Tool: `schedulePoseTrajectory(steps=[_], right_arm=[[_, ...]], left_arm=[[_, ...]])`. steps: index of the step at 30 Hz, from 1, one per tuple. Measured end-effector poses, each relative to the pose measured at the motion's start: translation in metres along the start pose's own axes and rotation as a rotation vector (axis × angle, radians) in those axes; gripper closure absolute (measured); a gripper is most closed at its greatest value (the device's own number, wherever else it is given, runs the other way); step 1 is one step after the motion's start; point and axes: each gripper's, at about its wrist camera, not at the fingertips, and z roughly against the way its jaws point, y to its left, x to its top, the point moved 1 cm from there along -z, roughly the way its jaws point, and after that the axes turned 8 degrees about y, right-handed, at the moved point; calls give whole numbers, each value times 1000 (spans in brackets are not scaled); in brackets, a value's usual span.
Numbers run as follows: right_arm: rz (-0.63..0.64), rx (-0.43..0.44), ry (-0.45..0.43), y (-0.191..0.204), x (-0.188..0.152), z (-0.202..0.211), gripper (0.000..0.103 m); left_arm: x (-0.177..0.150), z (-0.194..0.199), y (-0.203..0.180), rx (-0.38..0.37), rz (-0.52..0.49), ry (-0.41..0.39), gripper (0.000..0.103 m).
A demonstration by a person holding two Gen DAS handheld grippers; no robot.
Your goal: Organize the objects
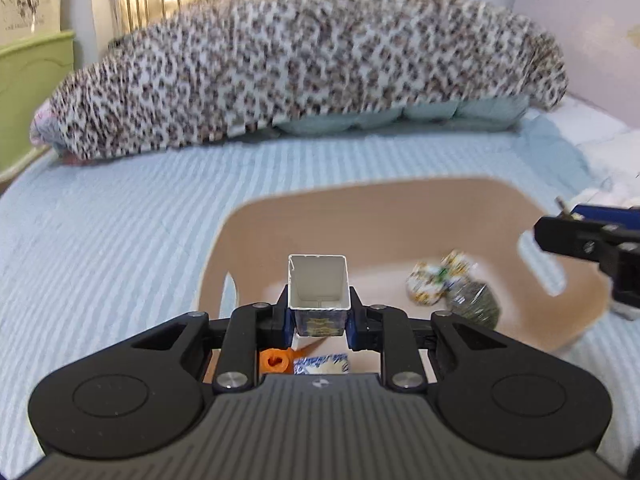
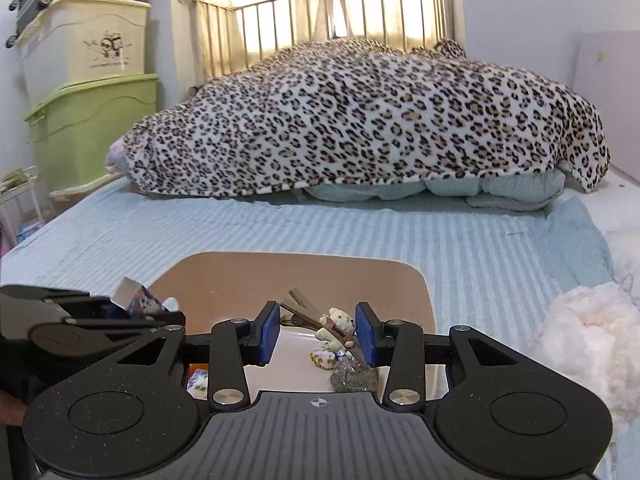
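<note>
Two grippers are seen over the tan bin (image 1: 400, 216) at frame centre. A small open carton (image 1: 318, 294) is clamped by the left gripper (image 1: 318, 320). Only the right wrist view shows the right gripper (image 2: 316, 334) jaws wide, around a bear hair clip (image 2: 336, 326).

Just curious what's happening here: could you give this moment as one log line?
left gripper: shut on carton, over bin | right gripper: open, bear clip between jaws | bin on bed

The left gripper (image 1: 319, 312) is clamped on a small open carton (image 1: 319, 280) above the bin (image 1: 360, 216); the right gripper (image 2: 317, 334) hangs over the bin, jaws apart.
</note>
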Motion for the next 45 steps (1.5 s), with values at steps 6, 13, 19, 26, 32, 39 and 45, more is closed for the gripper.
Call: schedulePoseTrajectory(steps=[6, 13, 19, 26, 32, 39, 45], right_arm=[[5, -52, 93, -3, -16, -38, 65], [-26, -63, 122, -9, -23, -40, 48], [-57, -54, 128, -8, -19, -15, 32], [-68, -51, 140, -6, -25, 29, 24], [-46, -63, 136, 4, -41, 66, 21], [-44, -49, 154, 15, -61, 98, 15], [-48, -37, 148, 23, -76, 122, 11]], left_arm=[[-7, -46, 6, -3, 4, 127, 77], [-13, -44, 6, -36, 13, 177, 59], [-14, 1, 5, -14, 17, 93, 21], [-23, 39, 12, -25, 66, 104, 21], [-41, 75, 17, -19, 74, 87, 21], [-70, 114, 17, -7, 49, 73, 21], [-93, 147, 18, -22, 25, 64, 21]])
